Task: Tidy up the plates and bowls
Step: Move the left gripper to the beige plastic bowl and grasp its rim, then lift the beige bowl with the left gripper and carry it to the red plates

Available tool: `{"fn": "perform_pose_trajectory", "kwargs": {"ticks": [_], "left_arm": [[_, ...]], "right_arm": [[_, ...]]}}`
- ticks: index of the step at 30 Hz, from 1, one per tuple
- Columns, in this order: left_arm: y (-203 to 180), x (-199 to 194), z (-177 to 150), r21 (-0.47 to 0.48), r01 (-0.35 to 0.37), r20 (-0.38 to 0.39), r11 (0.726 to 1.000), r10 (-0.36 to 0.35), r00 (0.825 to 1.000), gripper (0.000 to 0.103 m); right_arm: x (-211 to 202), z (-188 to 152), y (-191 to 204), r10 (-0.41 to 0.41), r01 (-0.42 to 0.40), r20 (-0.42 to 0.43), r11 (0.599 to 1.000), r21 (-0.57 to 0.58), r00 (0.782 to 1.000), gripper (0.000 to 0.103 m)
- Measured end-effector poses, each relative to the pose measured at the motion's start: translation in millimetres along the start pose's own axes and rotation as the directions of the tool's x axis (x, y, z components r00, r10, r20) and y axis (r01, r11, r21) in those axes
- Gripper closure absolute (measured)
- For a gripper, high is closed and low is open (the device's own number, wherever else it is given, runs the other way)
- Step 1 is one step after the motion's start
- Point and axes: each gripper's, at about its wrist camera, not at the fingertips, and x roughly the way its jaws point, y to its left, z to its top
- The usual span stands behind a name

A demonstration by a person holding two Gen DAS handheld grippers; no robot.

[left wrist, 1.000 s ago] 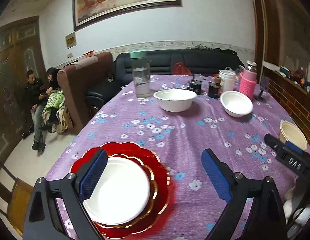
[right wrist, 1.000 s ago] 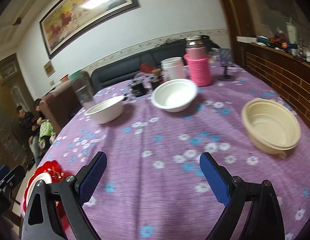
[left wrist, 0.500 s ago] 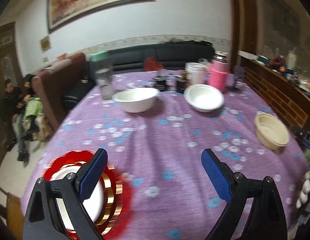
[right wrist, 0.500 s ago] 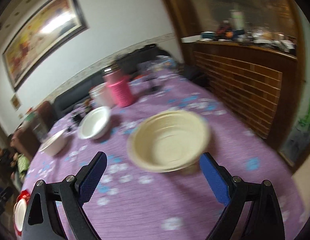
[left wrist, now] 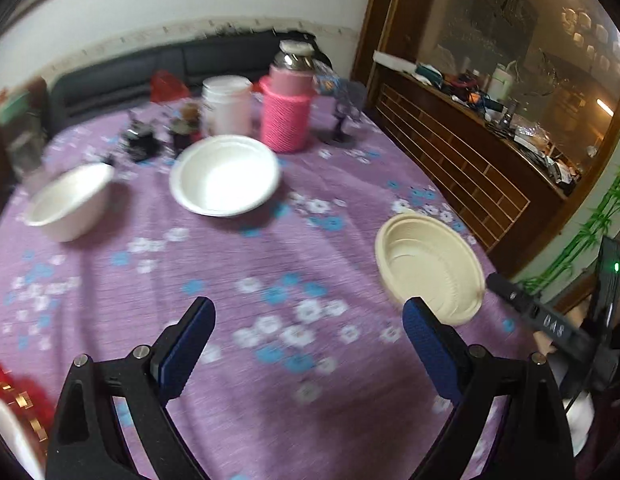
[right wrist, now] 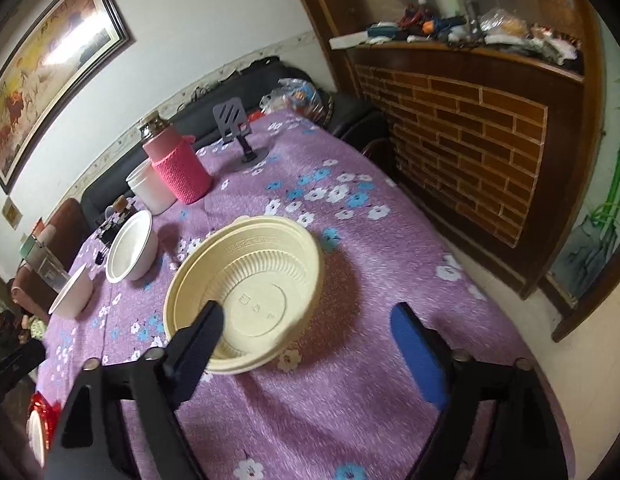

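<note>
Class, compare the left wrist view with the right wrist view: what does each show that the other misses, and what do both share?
Only the left wrist view shows the left claw, open over bare cloth, and a red bag on the sofa.

Only the right wrist view shows the framed painting, and the right claw closing, one finger inside the cream bowl, the other outside it.

Both show that bowl, two white bowls, the pink flask and the purple tablecloth.
</note>
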Motion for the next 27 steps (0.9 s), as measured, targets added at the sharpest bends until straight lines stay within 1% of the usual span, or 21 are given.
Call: {"fn": "perform_pose_trajectory", "kwargs": {"ticks": [2, 4, 5, 6, 7, 9, 14, 16, 17, 18, 19, 20, 21, 22, 23, 24, 26, 27], "left_arm": [[-2.6, 22.0, 11.3, -0.039, 0.021, -0.042, 0.999, -0.023, 0.999, 0.009], [-3.8, 37.1, 18.6, -0.083, 0.049, -0.073, 0.995, -0.055, 0.996, 0.010], [-5.9, 47.7, 23.5, -0.108, 0.068, -0.094, 0.992, -0.078, 0.992, 0.010], [-9.8, 54.5, 26.2, -0.114, 0.073, -0.106, 0.991, -0.085, 0.991, 0.011], [-13.8, 61.4, 28.8, -0.110, 0.067, -0.117, 0.992, -0.080, 0.990, 0.011], [-23.6, 75.5, 32.9, -0.086, 0.033, -0.128, 0.996, -0.043, 0.991, 0.011], [-45.1, 107.9, 36.4, -0.003, -0.015, -0.160, 1.000, 0.014, 0.987, 0.011], [-50.2, 119.3, 36.8, 0.013, -0.010, -0.180, 1.000, 0.012, 0.984, 0.011], [-52.4, 124.6, 36.2, 0.019, -0.006, -0.191, 1.000, 0.010, 0.982, 0.011], [-54.8, 130.3, 35.3, 0.024, -0.003, -0.204, 1.000, 0.008, 0.979, 0.017], [-57.0, 135.8, 34.4, 0.031, 0.003, -0.221, 1.000, 0.004, 0.975, 0.028], [-59.3, 141.6, 33.3, 0.041, 0.012, -0.247, 0.999, -0.002, 0.969, 0.035], [-61.5, 147.0, 32.1, 0.048, 0.022, -0.274, 0.999, -0.008, 0.962, 0.052], [-62.4, 150.6, 31.5, 0.049, 0.028, -0.291, 0.998, -0.012, 0.957, 0.067], [-62.4, 153.6, 30.3, 0.049, 0.029, -0.300, 0.998, -0.013, 0.954, 0.070], [-62.9, 152.8, 30.3, 0.053, 0.019, -0.286, 0.998, -0.003, 0.958, 0.071], [-63.9, 152.7, 30.4, 0.054, 0.026, -0.282, 0.998, -0.009, 0.959, 0.076], [-64.4, 152.2, 29.7, 0.054, 0.029, -0.281, 0.998, -0.012, 0.960, 0.081]], "right_arm": [[6.8, 2.3, -3.0, 0.014, -0.013, -0.018, 1.000, 0.022, 1.000, 0.020], [14.7, 5.2, -6.2, 0.033, -0.032, -0.041, 0.999, 0.039, 0.999, 0.027], [18.1, 6.1, -6.6, 0.040, -0.038, -0.050, 0.998, 0.045, 0.998, 0.028], [21.7, 7.0, -7.2, 0.048, -0.045, -0.060, 0.998, 0.050, 0.997, 0.030], [25.6, 7.6, -7.3, 0.053, -0.049, -0.072, 0.998, 0.051, 0.996, 0.030], [30.8, 8.2, -7.9, 0.053, -0.049, -0.085, 0.998, 0.049, 0.995, 0.031], [44.8, 10.4, -7.6, 0.062, -0.057, -0.109, 0.997, 0.047, 0.992, 0.031], [49.4, 10.5, -7.6, 0.076, -0.071, -0.124, 0.996, 0.047, 0.989, 0.040], [51.8, 10.7, -7.6, 0.081, -0.075, -0.132, 0.996, 0.048, 0.988, 0.041], [53.6, 10.6, -7.6, 0.084, -0.078, -0.138, 0.996, 0.049, 0.987, 0.043], [55.7, 10.5, -7.3, 0.083, -0.077, -0.142, 0.996, 0.048, 0.986, 0.044], [56.4, 10.2, -7.2, 0.083, -0.077, -0.143, 0.996, 0.048, 0.986, 0.045], [58.0, 10.1, -7.0, 0.088, -0.081, -0.147, 0.995, 0.049, 0.985, 0.048], [59.3, 9.9, -7.0, 0.093, -0.086, -0.152, 0.995, 0.050, 0.984, 0.053], [61.2, 9.9, -6.9, 0.098, -0.091, -0.158, 0.994, 0.052, 0.982, 0.056], [62.3, 9.5, -6.9, 0.105, -0.097, -0.165, 0.994, 0.054, 0.981, 0.061], [64.8, 8.6, -7.2, 0.109, -0.101, -0.170, 0.993, 0.059, 0.979, 0.068], [65.3, 8.2, -7.5, 0.108, -0.099, -0.169, 0.993, 0.060, 0.980, 0.073]]}}
